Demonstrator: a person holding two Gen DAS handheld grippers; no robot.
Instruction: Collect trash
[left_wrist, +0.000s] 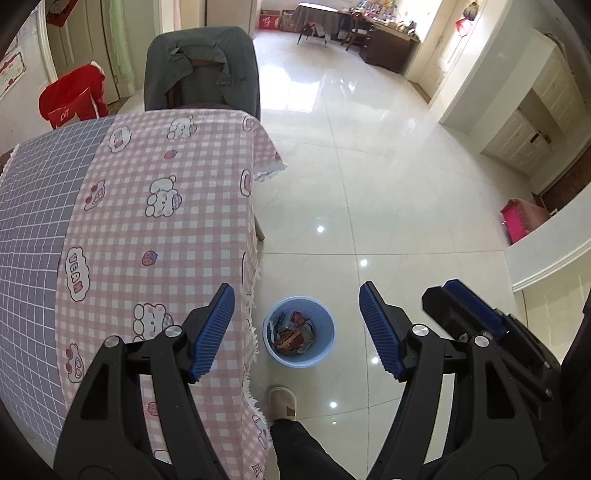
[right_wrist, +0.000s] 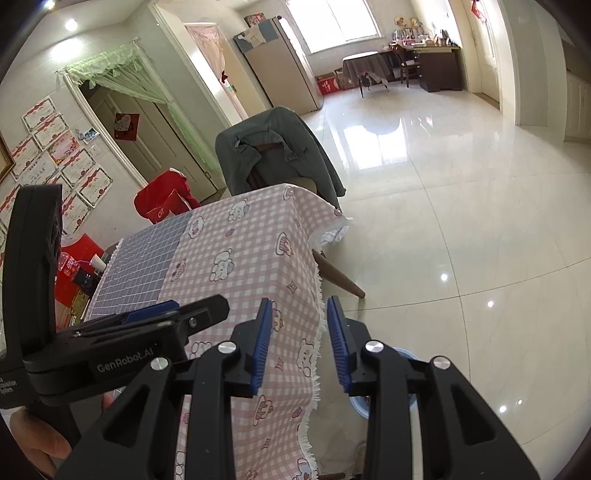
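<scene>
Left wrist view looks steeply down past the edge of the tabletop (left_wrist: 155, 221), which wears a pink checked cloth with cartoon bears and a grey-blue grid panel on its left part. On the glossy tiled floor (left_wrist: 406, 184) just beside the hanging fringe of the cloth stands a pale blue bin (left_wrist: 328, 328), and the trash (left_wrist: 291, 338) lies inside it (crumpled wrappers, reddish and blue). The left gripper (left_wrist: 297, 328) hangs above the bin with its jaws spread wide and nothing between them. A slippered foot (left_wrist: 282, 402) and a dark trouser leg (left_wrist: 295, 446) show near the bin, below it in this view. The right gripper (left_wrist: 461, 306) shows at the lower right of the same view, seen from the side.

From the right wrist view, the right gripper (right_wrist: 299, 341) has its blue pads partly apart, a modest gap, and holds nothing; behind them is the draped corner of the cloth. A sliver of the bin's rim (right_wrist: 406, 352) peeps out behind the right finger. The left gripper (right_wrist: 162, 314) crosses the lower left, with a hand (right_wrist: 37, 439) under it. At the far end of the tabletop a chair (right_wrist: 273, 147) carries a grey jacket.
</scene>
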